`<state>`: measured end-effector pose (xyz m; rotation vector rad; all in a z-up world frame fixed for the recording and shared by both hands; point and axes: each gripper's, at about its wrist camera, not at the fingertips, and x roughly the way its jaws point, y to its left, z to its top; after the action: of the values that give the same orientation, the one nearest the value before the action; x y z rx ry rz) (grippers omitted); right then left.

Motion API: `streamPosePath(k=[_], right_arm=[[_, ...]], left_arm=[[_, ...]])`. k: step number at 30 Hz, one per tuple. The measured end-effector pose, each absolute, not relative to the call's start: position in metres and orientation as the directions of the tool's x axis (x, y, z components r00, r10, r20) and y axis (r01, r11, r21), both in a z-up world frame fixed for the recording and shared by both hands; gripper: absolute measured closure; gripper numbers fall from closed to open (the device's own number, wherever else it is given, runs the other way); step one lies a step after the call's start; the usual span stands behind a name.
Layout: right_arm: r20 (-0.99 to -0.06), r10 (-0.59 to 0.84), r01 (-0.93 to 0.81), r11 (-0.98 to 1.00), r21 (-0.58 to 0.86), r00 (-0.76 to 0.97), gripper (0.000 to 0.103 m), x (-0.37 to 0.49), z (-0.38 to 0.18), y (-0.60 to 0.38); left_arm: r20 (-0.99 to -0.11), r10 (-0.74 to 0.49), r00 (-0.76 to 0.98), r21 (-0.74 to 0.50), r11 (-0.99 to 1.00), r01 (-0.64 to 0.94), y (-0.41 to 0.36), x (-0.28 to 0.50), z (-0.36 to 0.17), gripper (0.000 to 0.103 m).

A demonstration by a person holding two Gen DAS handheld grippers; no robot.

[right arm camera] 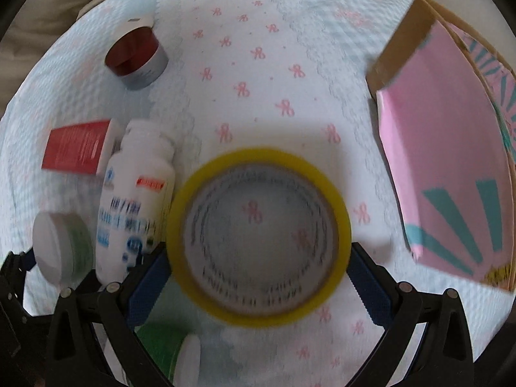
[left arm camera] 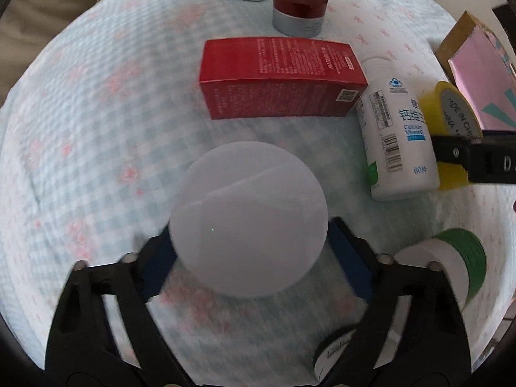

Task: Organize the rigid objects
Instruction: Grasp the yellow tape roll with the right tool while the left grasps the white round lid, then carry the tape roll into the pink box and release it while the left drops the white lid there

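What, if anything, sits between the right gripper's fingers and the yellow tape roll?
Nothing visible. The right gripper straddles the yellow tape roll, blue pads on either side with no object between. The white bottle lies close against the roll's left edge, crowding the left finger.

We see each hand-held gripper (left arm camera: 248, 251) (right arm camera: 258, 277) as black angular plastic with silver screws and blue finger pads (left arm camera: 158, 267).

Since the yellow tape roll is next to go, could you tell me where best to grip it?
Grip the yellow tape roll across its outer rim, from straight above: it lies flat, ring upward, and the right gripper already straddles it. The white bottle crowds one side.
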<state>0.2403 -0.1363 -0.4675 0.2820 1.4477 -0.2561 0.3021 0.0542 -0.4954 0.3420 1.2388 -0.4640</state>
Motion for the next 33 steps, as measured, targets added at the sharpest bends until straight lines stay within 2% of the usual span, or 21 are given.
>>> streamPosePath(k=[1, 2, 16, 24, 33], right_arm=[[-0.994, 0.002, 0.338, 0.94, 0.038, 0.106, 0.003, 0.242, -0.468, -0.137], [-0.995, 0.006, 0.335, 0.941, 0.04, 0.1, 0.007, 0.244, -0.469, -0.139], [-0.994, -0.006, 0.371, 0.928, 0.035, 0.108, 0.008, 0.253, -0.453, -0.131], [-0.984, -0.015, 0.351, 0.935, 0.049, 0.178, 0.008, 0.25, -0.389, -0.123], [-0.961, 0.017, 0.283, 0.954, 0.098, 0.276, 0.008, 0.23, -0.286, -0.107]], left_arm=[[-0.953, -0.152, 0.263, 0.005, 0.857, 0.515, 0.052, 0.302, -0.496, 0.027], [-0.95, -0.15, 0.273, 0.012, 0.857, 0.514, 0.049, 0.305, -0.496, 0.035], [-0.948, -0.167, 0.27, -0.022, 0.883, 0.469, 0.059, 0.309, -0.476, 0.035], [-0.93, -0.2, 0.307, -0.054, 0.904, 0.425, 0.079, 0.301, -0.416, 0.035], [-0.893, -0.223, 0.39, -0.073, 0.928, 0.365, 0.102, 0.276, -0.314, 0.035]])
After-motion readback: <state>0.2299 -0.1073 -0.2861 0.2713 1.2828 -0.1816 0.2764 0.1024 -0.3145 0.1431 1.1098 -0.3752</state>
